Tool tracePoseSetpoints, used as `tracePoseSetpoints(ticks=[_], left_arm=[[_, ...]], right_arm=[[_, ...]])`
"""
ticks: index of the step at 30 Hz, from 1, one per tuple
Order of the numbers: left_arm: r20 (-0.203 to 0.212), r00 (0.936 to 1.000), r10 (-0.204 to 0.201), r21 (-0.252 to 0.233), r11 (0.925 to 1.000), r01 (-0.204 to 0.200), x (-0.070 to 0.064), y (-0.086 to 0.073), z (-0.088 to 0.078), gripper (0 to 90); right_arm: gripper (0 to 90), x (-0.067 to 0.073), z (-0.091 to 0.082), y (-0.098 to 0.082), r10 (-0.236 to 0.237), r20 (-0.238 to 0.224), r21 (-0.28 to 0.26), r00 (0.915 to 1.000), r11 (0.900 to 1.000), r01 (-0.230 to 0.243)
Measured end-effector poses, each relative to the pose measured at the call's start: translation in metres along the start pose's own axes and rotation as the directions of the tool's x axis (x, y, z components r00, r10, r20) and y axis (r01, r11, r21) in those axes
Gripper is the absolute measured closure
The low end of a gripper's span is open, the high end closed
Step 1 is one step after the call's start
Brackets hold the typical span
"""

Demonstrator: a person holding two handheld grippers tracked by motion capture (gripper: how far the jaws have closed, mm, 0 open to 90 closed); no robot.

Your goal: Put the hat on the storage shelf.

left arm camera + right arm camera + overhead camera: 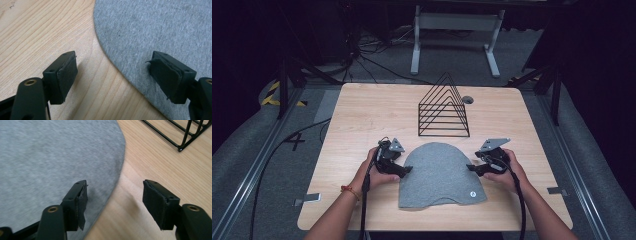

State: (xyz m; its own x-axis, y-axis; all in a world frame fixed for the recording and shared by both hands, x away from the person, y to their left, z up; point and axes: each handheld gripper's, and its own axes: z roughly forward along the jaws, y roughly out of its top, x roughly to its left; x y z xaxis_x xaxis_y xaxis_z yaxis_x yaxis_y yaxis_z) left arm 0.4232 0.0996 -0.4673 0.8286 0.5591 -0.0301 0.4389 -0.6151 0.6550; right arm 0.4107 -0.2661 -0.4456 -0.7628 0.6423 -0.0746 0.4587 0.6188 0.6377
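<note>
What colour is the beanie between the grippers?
Plain heather grey beanie, clearest in the left gripper view.

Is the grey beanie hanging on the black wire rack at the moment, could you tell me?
No, the grey beanie lies flat on the table, apart from the black wire rack standing behind it.

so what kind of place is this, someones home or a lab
Most likely a lab or recording studio, not a home. A bare wooden table stands on a grey floor among dark curtains, with loose cables and a white equipment stand behind it. The person's handheld grippers flank a grey beanie.
</note>
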Motion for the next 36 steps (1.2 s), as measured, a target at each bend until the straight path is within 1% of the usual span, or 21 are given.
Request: tracePoseSetpoints(ticks=[3, 5, 6, 7, 9, 10, 11, 13, 15, 17, 19, 20, 22, 23, 25, 28, 29, 31, 33, 34, 36], left_arm=[[-0.005, 1.0000, -0.007, -0.002, 1.0000, 0.007, -0.001, 0.000, 0.000, 22.9], [-0.008, 0.9999, -0.013, 0.005, 0.9999, 0.013, -0.003, 0.001, -0.001, 24.4], [-0.005, 0.9999, -0.014, 0.027, 0.9995, 0.014, -0.004, 0.002, -0.003, 26.6], [-0.009, 0.9998, -0.020, 0.018, 0.9996, 0.021, -0.006, 0.002, -0.002, 29.2], [-0.003, 1.0000, -0.006, 0.025, 0.9997, 0.006, -0.009, 0.003, -0.004, 36.6], [0.006, 1.0000, 0.001, 0.024, 0.9997, -0.001, -0.011, 0.003, -0.005, 41.8], [0.003, 1.0000, 0.005, 0.023, 0.9997, -0.005, -0.013, 0.003, -0.005, 46.1], [0.011, 0.9999, -0.002, 0.027, 0.9996, 0.001, -0.015, 0.003, -0.006, 50.0], [0.011, 0.9999, 0.000, 0.032, 0.9995, 0.000, -0.017, 0.004, -0.006, 54.7], [0.017, 0.9998, 0.009, 0.031, 0.9995, -0.010, -0.018, 0.004, -0.006, 58.7], [0.023, 0.9997, 0.004, 0.035, 0.9994, -0.004, -0.018, 0.004, -0.006, 62.6], [0.025, 0.9997, -0.005, 0.030, 0.9995, 0.004, -0.019, 0.004, -0.006, 63.7], [0.047, 0.9988, -0.013, 0.016, 0.9998, 0.012, -0.019, 0.003, -0.005, 69.6], [0.050, 0.9987, -0.012, 0.003, 0.9999, 0.011, -0.018, 0.002, -0.005, 72.5], [0.076, 0.9968, -0.026, -0.006, 0.9996, 0.026, -0.016, 0.001, -0.004, 78.3], [0.075, 0.9969, -0.022, -0.005, 0.9997, 0.023, -0.016, 0.002, -0.005, 83.1], [0.073, 0.9973, -0.005, -0.007, 1.0000, 0.006, -0.017, 0.004, -0.007, 84.0], [0.076, 0.9971, -0.005, -0.039, 0.9992, 0.008, -0.018, 0.006, -0.012, 86.8], [0.070, 0.9974, 0.015, -0.070, 0.9975, -0.010, -0.021, 0.011, -0.020, 88.2], [0.071, 0.9973, 0.016, -0.090, 0.9959, -0.010, -0.022, 0.014, -0.024, 88.3], [0.061, 0.9976, 0.033, -0.121, 0.9924, -0.026, -0.024, 0.020, -0.030, 88.5]], right_arm=[[33.9, -0.001, 0.009, 0.005, -0.012, -0.008, -0.007, 0.9999, 1.000, 0.012], [31.3, -0.001, 0.015, 0.008, 0.019, -0.005, -0.003, 0.9998, 1.000, -0.019], [31.7, 0.000, 0.017, 0.008, 0.026, -0.007, -0.002, 0.9996, 1.000, -0.026], [32.7, 0.001, 0.018, 0.007, 0.032, -0.020, -0.015, 0.9993, 0.999, -0.032], [34.9, 0.003, 0.019, 0.005, 0.048, -0.034, -0.031, 0.9983, 0.998, -0.049], [38.7, 0.005, 0.018, 0.004, 0.042, -0.040, -0.033, 0.9983, 0.999, -0.043], [42.7, 0.006, 0.017, 0.003, 0.039, -0.051, -0.033, 0.9979, 0.999, -0.041], [51.9, 0.011, 0.014, 0.003, 0.047, -0.052, -0.028, 0.9976, 0.998, -0.049], [62.7, 0.016, 0.012, 0.004, 0.036, -0.060, -0.015, 0.9975, 0.999, -0.037], [69.4, 0.019, 0.012, 0.005, 0.038, -0.063, -0.009, 0.9973, 0.999, -0.039], [77.1, 0.020, 0.011, 0.005, 0.041, -0.089, -0.009, 0.9952, 0.999, -0.042], [79.0, 0.020, 0.011, 0.004, 0.043, -0.095, -0.009, 0.9945, 0.999, -0.044], [82.1, 0.020, 0.011, 0.004, 0.039, -0.106, -0.011, 0.9936, 0.999, -0.041], [82.7, 0.020, 0.010, 0.004, 0.038, -0.107, -0.009, 0.9935, 0.999, -0.039], [83.6, 0.021, 0.009, 0.004, 0.033, -0.103, -0.005, 0.9942, 0.999, -0.033], [84.0, 0.021, 0.007, 0.004, 0.027, -0.098, -0.014, 0.9948, 1.000, -0.028], [84.0, 0.021, 0.006, 0.004, 0.025, -0.102, -0.020, 0.9945, 0.999, -0.027], [84.1, 0.021, 0.000, 0.005, 0.023, -0.102, -0.048, 0.9945, 0.998, -0.028], [84.2, 0.021, -0.009, 0.007, 0.012, -0.095, -0.083, 0.9954, 0.996, -0.020], [84.3, 0.022, -0.014, 0.009, 0.014, -0.097, -0.100, 0.9952, 0.995, -0.024], [84.4, 0.023, -0.025, 0.012, -0.001, -0.086, -0.134, 0.9963, 0.991, -0.011]])
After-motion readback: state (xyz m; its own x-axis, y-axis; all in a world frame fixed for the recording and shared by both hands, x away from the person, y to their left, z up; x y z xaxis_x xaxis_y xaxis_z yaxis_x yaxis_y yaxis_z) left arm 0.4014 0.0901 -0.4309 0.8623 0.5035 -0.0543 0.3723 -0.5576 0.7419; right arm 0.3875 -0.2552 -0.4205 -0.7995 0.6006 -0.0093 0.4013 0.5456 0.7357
